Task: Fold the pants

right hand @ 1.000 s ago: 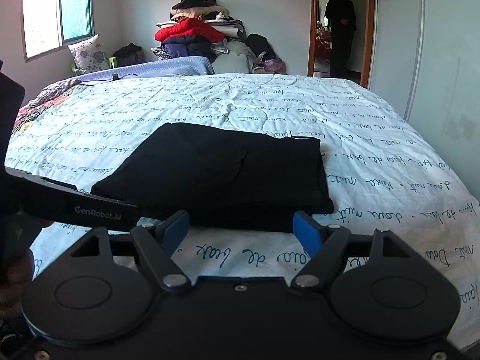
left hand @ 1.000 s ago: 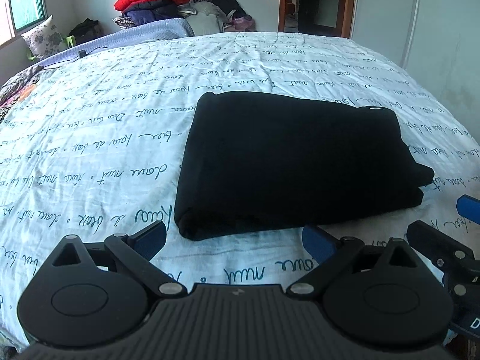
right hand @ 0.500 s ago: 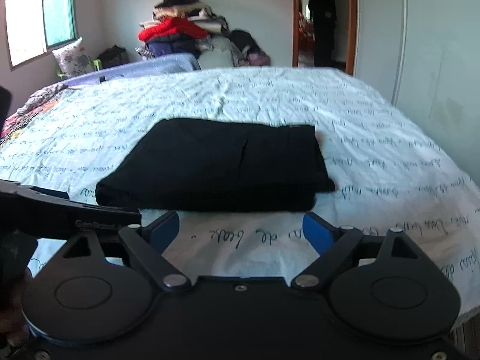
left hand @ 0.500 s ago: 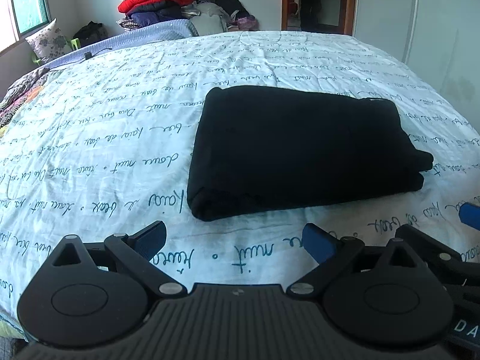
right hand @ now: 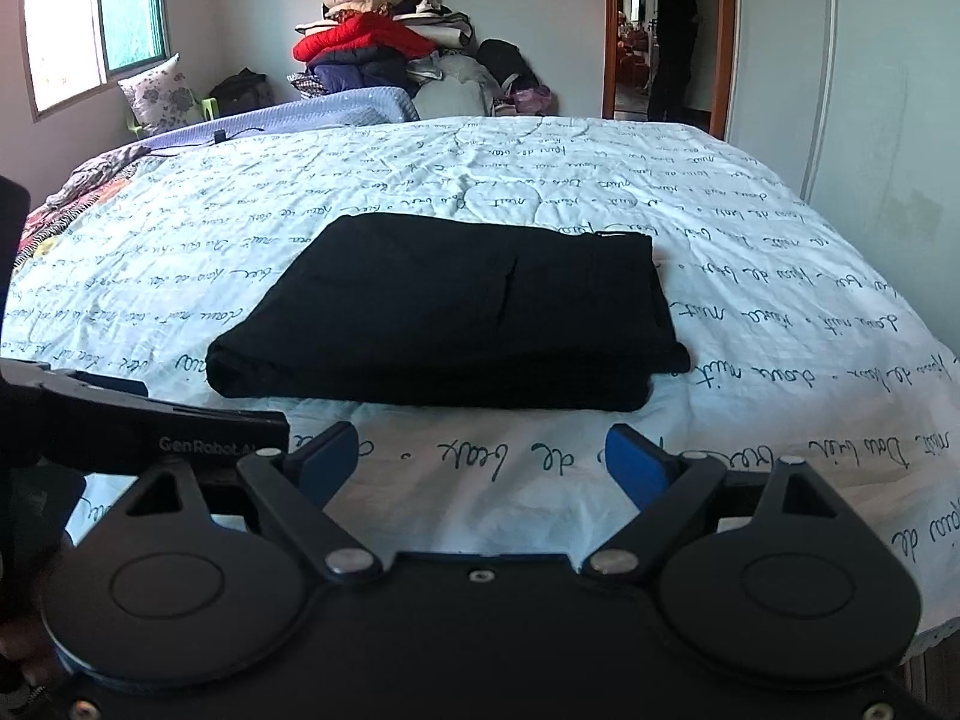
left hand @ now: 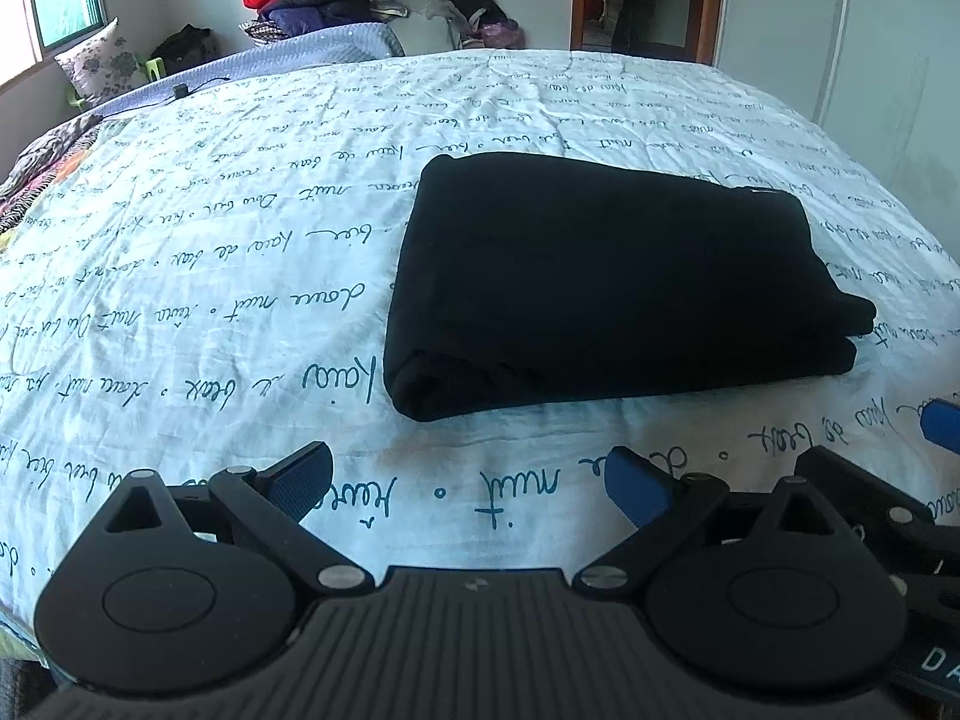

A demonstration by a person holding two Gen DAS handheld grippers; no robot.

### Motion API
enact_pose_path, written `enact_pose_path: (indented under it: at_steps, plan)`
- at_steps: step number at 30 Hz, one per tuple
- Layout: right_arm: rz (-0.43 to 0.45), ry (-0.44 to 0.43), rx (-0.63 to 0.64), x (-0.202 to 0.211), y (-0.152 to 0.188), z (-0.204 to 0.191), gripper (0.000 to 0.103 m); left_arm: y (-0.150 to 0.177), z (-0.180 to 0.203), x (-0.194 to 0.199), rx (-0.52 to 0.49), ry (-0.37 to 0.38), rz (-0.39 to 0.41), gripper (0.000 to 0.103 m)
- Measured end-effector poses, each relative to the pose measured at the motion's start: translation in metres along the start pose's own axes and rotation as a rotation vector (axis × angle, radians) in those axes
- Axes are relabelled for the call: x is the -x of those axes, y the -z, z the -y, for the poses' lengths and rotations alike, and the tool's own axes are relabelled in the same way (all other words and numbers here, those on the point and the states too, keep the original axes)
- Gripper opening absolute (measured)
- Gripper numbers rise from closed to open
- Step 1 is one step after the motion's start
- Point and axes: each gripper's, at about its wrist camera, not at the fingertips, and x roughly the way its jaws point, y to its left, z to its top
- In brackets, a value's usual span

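The black pants [left hand: 606, 282] lie folded into a flat rectangle on the bed; they also show in the right wrist view [right hand: 462, 312]. My left gripper [left hand: 468, 480] is open and empty, held back from the pants' near edge over the bedspread. My right gripper [right hand: 483, 468] is open and empty, also short of the pants' near edge. The right gripper's blue fingertip [left hand: 942, 426] shows at the right edge of the left wrist view. The left gripper's body [right hand: 150, 426] shows at the left of the right wrist view.
The bed has a pale bedspread with script writing [left hand: 240, 276]. A pile of clothes [right hand: 384, 54] and a pillow [right hand: 159, 96] lie at the far side. A person stands in the doorway [right hand: 675, 36]. A white wardrobe [right hand: 870, 90] stands to the right.
Both grippers have drawn back from the folded pants toward the bed's near edge, both staying open. The pants have not moved.
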Motion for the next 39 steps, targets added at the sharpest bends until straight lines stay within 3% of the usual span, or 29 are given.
enact_pose_path:
  at_steps: [20,39]
  plan:
    - [-0.004,0.020,0.000,-0.002,0.001,-0.001,0.090,0.002,-0.003,-0.001,0.019,-0.007,-0.012,0.099]
    - [-0.047,0.057,-0.080,-0.011,0.000,0.008,0.090,0.003,-0.002,0.002,0.019,-0.018,0.007,0.099]
